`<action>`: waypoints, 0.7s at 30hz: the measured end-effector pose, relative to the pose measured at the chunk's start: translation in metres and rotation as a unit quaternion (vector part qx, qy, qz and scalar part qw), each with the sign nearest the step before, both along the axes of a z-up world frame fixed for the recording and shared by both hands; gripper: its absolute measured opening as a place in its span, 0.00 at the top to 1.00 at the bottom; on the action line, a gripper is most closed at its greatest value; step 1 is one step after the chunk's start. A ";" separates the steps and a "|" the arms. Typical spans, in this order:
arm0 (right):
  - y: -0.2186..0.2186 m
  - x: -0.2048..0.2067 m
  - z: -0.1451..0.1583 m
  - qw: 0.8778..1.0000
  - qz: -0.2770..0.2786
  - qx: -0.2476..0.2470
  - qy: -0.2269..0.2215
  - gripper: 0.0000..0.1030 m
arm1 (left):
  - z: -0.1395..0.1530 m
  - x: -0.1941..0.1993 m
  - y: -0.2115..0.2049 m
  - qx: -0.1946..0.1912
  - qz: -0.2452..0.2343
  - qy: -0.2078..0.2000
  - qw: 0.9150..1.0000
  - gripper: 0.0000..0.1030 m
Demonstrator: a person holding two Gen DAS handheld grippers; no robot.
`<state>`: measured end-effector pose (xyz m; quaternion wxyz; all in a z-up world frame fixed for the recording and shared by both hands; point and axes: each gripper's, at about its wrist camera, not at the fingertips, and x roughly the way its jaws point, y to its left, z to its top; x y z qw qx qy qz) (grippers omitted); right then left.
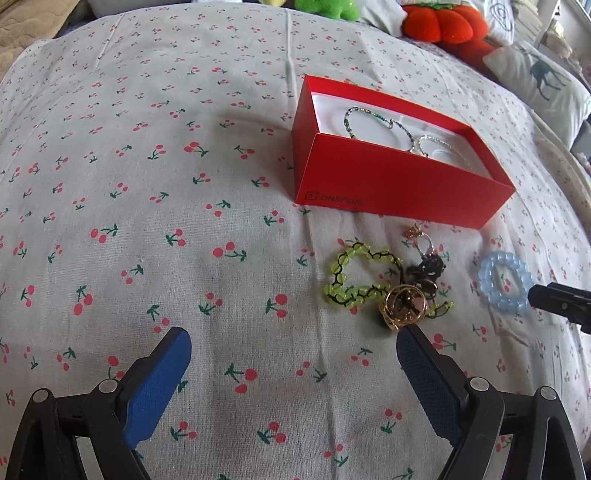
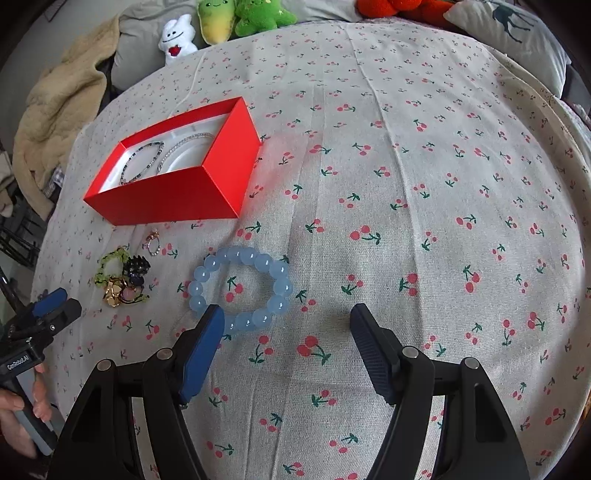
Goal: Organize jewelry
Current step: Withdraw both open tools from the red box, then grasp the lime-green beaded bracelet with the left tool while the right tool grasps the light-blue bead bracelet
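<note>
A red open box (image 1: pixel 399 184) on the cherry-print bedsheet holds two beaded necklaces (image 1: pixel 373 123); it also shows in the right wrist view (image 2: pixel 173 199). In front of it lie a green bead bracelet (image 1: pixel 354 273), a gold ring (image 1: pixel 404 306), dark small pieces (image 1: pixel 428 267) and a light blue bead bracelet (image 1: pixel 504 280). My left gripper (image 1: pixel 293 347) is open and empty, its right finger just short of the gold ring. My right gripper (image 2: pixel 287 321) is open, with the blue bracelet (image 2: pixel 240 284) just ahead of its left finger.
Plush toys (image 2: pixel 255 14), a red plush (image 1: pixel 443 22), a deer-print pillow (image 1: pixel 543 85) and a beige blanket (image 2: pixel 62 103) line the far side of the bed. The other gripper shows at the left edge of the right wrist view (image 2: pixel 48 314).
</note>
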<state>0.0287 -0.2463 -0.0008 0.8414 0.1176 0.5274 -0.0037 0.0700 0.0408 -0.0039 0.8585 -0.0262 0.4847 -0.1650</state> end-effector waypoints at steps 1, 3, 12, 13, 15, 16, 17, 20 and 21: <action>0.000 0.000 0.000 1.000 0.000 0.001 0.000 0.29 | -0.001 0.003 -0.001 -0.007 -0.001 0.004 1.000 0.20; 0.001 0.000 0.000 1.000 0.003 0.000 -0.001 0.29 | -0.004 0.008 -0.002 -0.022 -0.003 0.014 1.000 0.27; -0.001 0.000 0.000 1.000 0.003 0.007 0.000 0.29 | -0.007 0.027 -0.022 -0.048 -0.011 0.038 0.998 0.71; -0.002 0.000 0.000 1.000 0.002 0.008 0.000 0.29 | -0.008 0.029 -0.025 -0.042 -0.010 0.039 0.998 0.74; -0.003 0.001 0.000 1.000 0.000 0.011 0.000 0.29 | -0.010 0.033 -0.030 -0.029 -0.007 0.044 0.999 0.79; -0.003 0.001 0.000 1.000 0.000 0.012 0.000 0.29 | -0.011 0.034 -0.032 -0.025 -0.004 0.046 0.999 0.83; -0.004 0.001 0.000 1.000 -0.001 0.013 0.000 0.29 | -0.011 0.035 -0.033 -0.022 -0.001 0.048 0.999 0.87; -0.004 0.002 0.000 1.000 -0.003 0.016 -0.001 0.29 | -0.011 0.037 -0.035 -0.015 0.005 0.051 0.999 0.93; -0.004 0.002 0.000 1.000 -0.003 0.016 -0.001 0.29 | -0.010 0.036 -0.035 -0.011 0.005 0.050 0.999 0.94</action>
